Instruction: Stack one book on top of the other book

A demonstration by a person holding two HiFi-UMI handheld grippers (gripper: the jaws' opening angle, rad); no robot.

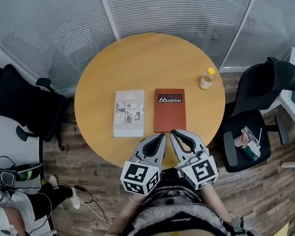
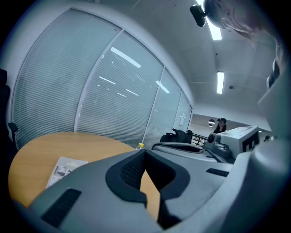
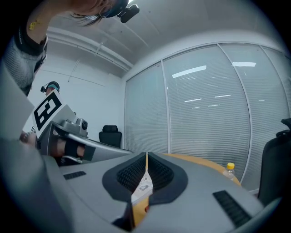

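Note:
Two books lie side by side on the round wooden table (image 1: pixel 128 57). The pale book (image 1: pixel 129 113) with small pictures on its cover is on the left; it also shows in the left gripper view as the pale book (image 2: pixel 66 168). The red-brown book (image 1: pixel 169 109) with a black title band is on the right. My left gripper (image 1: pixel 162 135) and right gripper (image 1: pixel 173 132) hover side by side at the table's near edge, just short of the red-brown book. Both are shut with nothing between the jaws.
A small bottle with a yellow cap (image 1: pixel 207 79) stands at the table's right side. Black office chairs stand at the left (image 1: pixel 23 107) and right (image 1: pixel 258 110) of the table. A person's legs (image 1: pixel 18 206) are at the far left. Blinds cover the glass wall behind.

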